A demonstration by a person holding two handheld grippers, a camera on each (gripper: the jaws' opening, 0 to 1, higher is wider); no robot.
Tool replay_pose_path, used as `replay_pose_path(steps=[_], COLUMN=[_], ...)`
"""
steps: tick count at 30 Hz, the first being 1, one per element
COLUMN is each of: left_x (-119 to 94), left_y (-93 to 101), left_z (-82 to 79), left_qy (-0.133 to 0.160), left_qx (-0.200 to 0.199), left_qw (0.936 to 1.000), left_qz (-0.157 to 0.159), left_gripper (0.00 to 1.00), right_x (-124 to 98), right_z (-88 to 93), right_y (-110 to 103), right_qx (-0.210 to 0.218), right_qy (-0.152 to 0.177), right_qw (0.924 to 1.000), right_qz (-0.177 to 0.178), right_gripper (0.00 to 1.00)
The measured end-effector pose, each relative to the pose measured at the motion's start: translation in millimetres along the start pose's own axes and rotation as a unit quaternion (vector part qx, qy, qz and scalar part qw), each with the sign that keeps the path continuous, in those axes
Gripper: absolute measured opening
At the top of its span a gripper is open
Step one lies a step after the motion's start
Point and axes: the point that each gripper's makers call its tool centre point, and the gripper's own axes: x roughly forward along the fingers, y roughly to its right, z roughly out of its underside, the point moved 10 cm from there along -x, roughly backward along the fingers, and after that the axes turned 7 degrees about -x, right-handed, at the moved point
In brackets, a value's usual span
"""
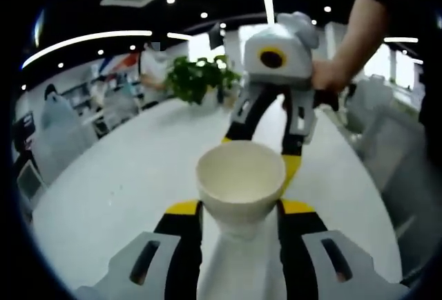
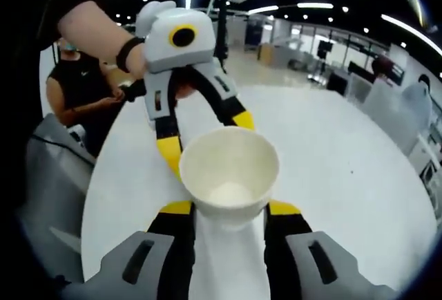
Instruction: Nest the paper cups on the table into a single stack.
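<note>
In the left gripper view a white paper cup (image 1: 240, 179) faces the camera with its mouth. My left gripper (image 1: 240, 207) is shut on its narrow lower part, a yellow-tipped jaw on each side. The right gripper (image 1: 260, 156) reaches in from the far side, its tips hidden behind the cup. In the right gripper view a white paper cup (image 2: 229, 172) also shows its open mouth. My right gripper (image 2: 230, 209) is shut on its base, and the left gripper (image 2: 209, 142) comes down behind its rim. Whether both views show one cup or two I cannot tell.
The white table (image 1: 124, 175) spreads wide around the cup and shows again as the table (image 2: 338, 175). A potted plant (image 1: 197, 79) stands at its far end. A person in black (image 2: 76, 92) stands beside a grey chair (image 2: 48, 175).
</note>
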Motion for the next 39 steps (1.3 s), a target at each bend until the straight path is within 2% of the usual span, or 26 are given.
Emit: replay_pose_path(steps=[7, 13, 19, 26, 35, 39], left_x=[11, 17, 21, 21, 18, 15], left_y=[-17.5, -23.7, -24.9, -30.0, -29.0, -28.8], left_z=[2.0, 4.3, 9.6, 10.8, 14.0, 17.4], left_qy=[-0.003, -0.011, -0.024, -0.018, -0.016, -0.02], left_qx=[-0.012, -0.02, -0.04, -0.072, -0.075, -0.084], left_qw=[0.9999, 0.9997, 0.9989, 0.9972, 0.9968, 0.9958], left_qz=[0.001, 0.003, 0.001, -0.013, -0.022, -0.032], left_gripper=[0.42, 0.43, 0.43, 0.43, 0.39, 0.41], right_x=[7, 12, 18, 18, 16, 13], right_z=[7.8, 14.5, 18.8, 20.1, 22.5, 24.7], right_y=[15, 20, 20, 25, 26, 24], right_qx=[0.019, 0.038, 0.045, 0.056, 0.059, 0.067], right_qy=[0.004, 0.007, 0.007, 0.008, 0.001, -0.001], right_qw=[0.9998, 0.9992, 0.999, 0.9984, 0.998, 0.9974], right_qz=[0.002, 0.0, -0.002, 0.008, 0.02, 0.025], right_gripper=[0.35, 0.35, 0.35, 0.36, 0.36, 0.37])
